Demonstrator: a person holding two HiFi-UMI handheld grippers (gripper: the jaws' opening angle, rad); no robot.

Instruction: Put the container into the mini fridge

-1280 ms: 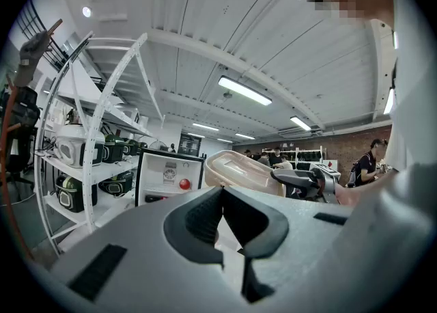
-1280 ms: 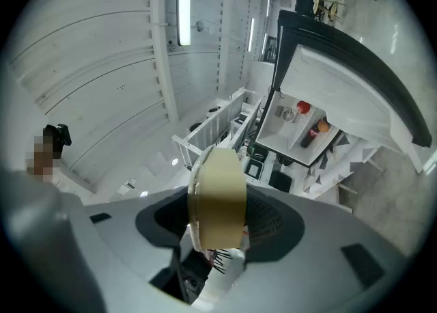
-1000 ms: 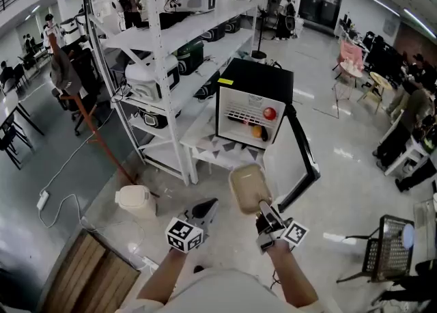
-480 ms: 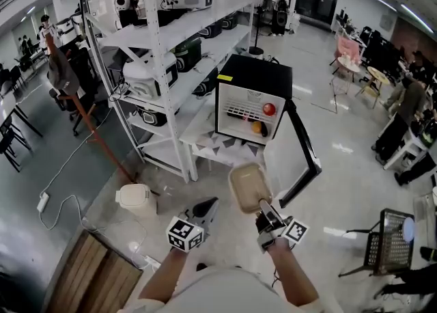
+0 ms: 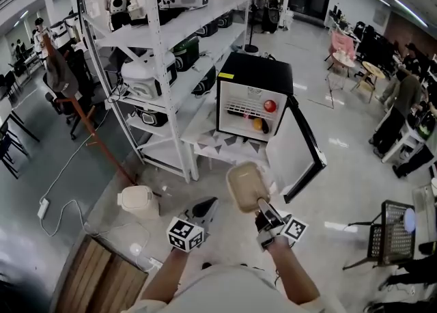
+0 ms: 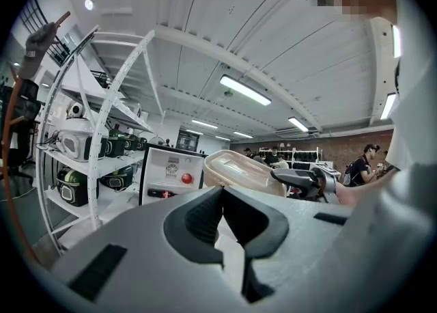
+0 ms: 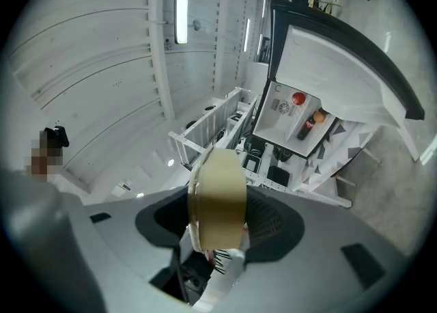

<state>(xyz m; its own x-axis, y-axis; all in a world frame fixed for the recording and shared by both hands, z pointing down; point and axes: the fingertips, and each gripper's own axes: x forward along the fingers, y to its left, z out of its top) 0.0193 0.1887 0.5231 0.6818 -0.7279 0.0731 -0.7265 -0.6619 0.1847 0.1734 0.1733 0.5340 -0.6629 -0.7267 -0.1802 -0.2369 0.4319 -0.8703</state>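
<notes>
Head view, from above. White metal shelving rack [image 5: 147,65], at left, carries dark and white appliances on several tiers. Low white table with a grey triangle pattern [image 5: 217,149] stands just beside the rack's right post and bears the black mini fridge with a white interior [image 5: 256,76]. The fridge's black-edged door [image 5: 304,147] is swung wide open to the right, so the compartment faces the person. Round white lidded pot [image 5: 136,201] sits on the floor left of the table, well apart from the fridge.

Beige rectangular plastic container with rounded corners [image 5: 247,187] is held in the air in front of the table, below the open compartment and not touching the fridge; its broad face is turned up toward the camera. The right gripper [image 5: 263,210] is clamped on the container's near edge; the right gripper view shows the container edge-on between the two pads. The left gripper [image 5: 210,203], just beside it on the left, holds nothing; the left gripper view shows its jaws closed together at the tips.

Inside the fridge lie a red round item [image 5: 270,106] and, lower, an orange item [image 5: 257,125] beside a dark bottle.
</notes>
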